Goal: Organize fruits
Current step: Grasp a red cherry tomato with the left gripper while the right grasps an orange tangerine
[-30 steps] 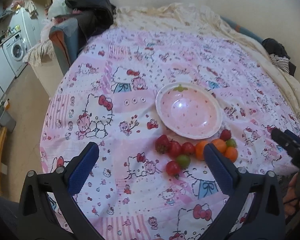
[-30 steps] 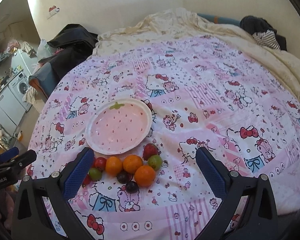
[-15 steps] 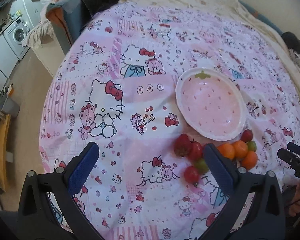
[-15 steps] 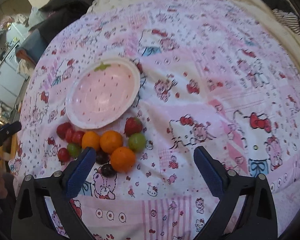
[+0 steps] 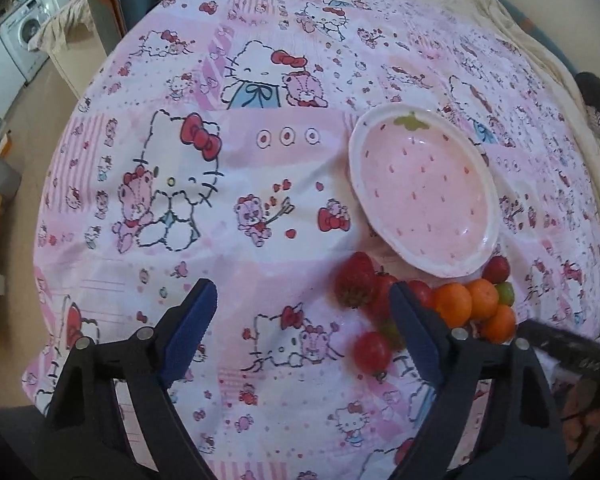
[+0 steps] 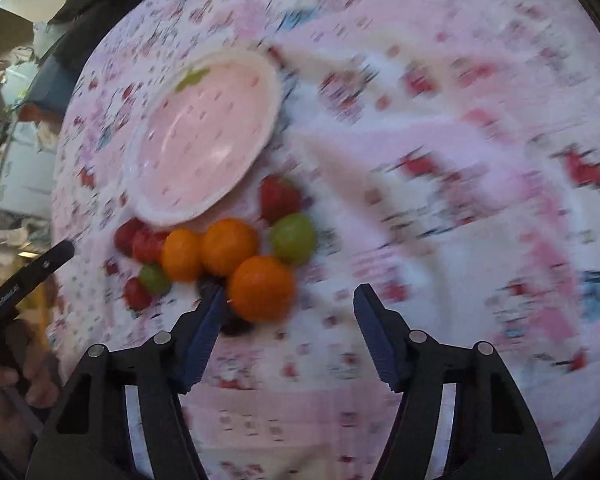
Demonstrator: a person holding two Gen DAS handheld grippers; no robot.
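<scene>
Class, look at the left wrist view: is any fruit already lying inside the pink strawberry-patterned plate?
No, the pink strawberry-patterned plate holds nothing; the fruits lie beside it.

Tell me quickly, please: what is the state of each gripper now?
Left gripper: open, holding nothing.
Right gripper: open, holding nothing; its left finger is beside an orange.

Both tongs have come down toward the bed over the last second. The left tongs [image 5: 304,320] have closed in on the fruit: a red tomato [image 5: 372,350] now sits just inside the right finger [image 5: 414,330]. The right tongs [image 6: 288,320] have narrowed their gap and dropped onto the pile; the nearest orange [image 6: 262,288] now lies at 11 o'clock beside the left finger [image 6: 206,330]. The right view has blurred with motion.
</scene>
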